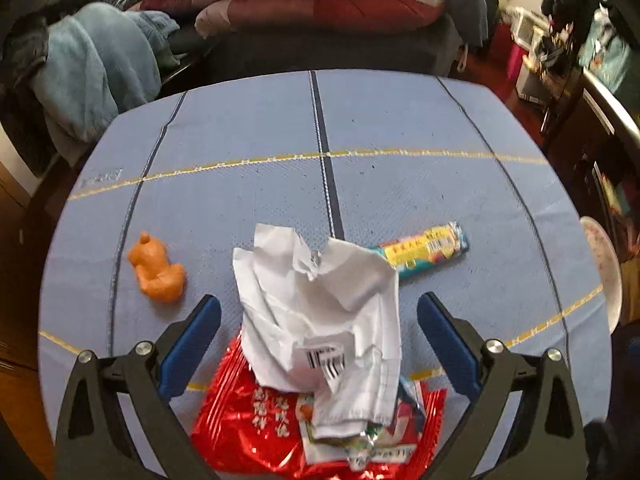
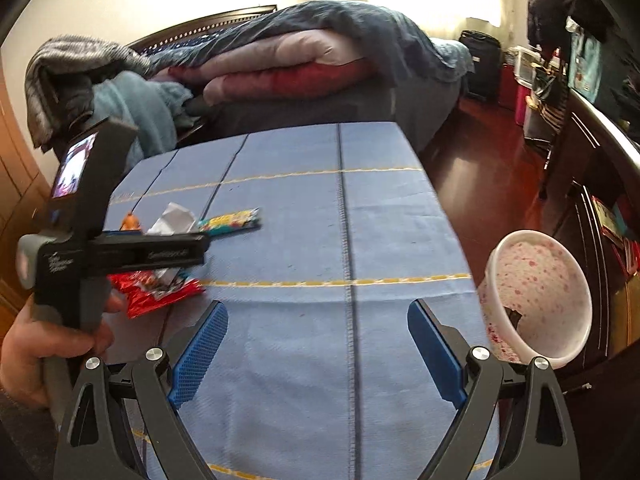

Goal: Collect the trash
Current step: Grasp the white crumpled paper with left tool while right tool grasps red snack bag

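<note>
Overhead, two wrist cameras look down on a table covered by a blue cloth (image 1: 400,128) with dark stripes and yellow stitched lines.

From the left wrist view, the left gripper (image 1: 319,312) hangs tilted down over a small heap of trash, its blue pads spread wide with nothing gripped. A crumpled white paper (image 1: 320,300) lies between the spread fingers but neither pad touches it. The paper rests on top of a shiny red snack wrapper (image 1: 248,420), near the table's closest edge. Just beyond the paper lies a long yellow and teal candy wrapper (image 1: 428,250). Off to the left, apart from the heap, sits a small orange toy figure (image 1: 158,268), which is probably not trash.

From the right wrist view, the right gripper (image 2: 318,344) is also wide open and empty, over a bare part of the cloth. A hand (image 2: 44,344) holds the left tool at the left edge of this view. At the right, past the table's edge, stands a white bin speckled with pink (image 2: 576,300), its mouth tipped toward the camera, with something dark inside.

The left gripper seems lined up to close on the paper. The bin likely waits beside the table so collected pieces can be dropped in.
</note>
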A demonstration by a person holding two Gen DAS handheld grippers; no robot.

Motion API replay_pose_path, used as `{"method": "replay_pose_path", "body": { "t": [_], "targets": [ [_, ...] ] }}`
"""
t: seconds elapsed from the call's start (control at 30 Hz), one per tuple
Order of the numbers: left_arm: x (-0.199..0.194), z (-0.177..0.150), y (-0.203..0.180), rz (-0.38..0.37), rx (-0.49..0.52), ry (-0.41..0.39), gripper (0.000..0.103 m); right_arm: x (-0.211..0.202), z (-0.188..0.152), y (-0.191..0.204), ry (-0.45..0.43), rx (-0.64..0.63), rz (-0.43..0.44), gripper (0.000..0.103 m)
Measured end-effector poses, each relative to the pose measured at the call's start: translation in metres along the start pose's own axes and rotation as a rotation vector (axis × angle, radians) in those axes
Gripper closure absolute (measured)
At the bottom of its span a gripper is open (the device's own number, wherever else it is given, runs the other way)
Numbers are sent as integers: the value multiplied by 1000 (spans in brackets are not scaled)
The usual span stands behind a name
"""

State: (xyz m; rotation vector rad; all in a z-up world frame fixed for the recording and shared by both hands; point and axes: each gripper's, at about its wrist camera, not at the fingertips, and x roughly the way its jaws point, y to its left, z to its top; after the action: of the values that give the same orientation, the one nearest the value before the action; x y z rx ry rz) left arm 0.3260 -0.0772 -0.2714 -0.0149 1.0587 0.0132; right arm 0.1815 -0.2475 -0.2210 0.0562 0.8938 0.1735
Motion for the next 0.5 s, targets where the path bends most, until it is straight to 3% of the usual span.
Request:
{"method": "replay_pose_path", "body": {
  "t": [0.1, 0.2, 0.5],
  "targets": [
    [6, 2, 2, -36, -3, 4, 37, 2, -2, 12, 11, -21, 11, 12],
    [1, 2, 5, -60, -6, -30, 51, 6, 0, 28, 17, -49, 22, 12],
    [-51, 0, 51, -82, -96, -153, 52, 29, 8, 87, 24, -129, 132, 11]
  ]
}}
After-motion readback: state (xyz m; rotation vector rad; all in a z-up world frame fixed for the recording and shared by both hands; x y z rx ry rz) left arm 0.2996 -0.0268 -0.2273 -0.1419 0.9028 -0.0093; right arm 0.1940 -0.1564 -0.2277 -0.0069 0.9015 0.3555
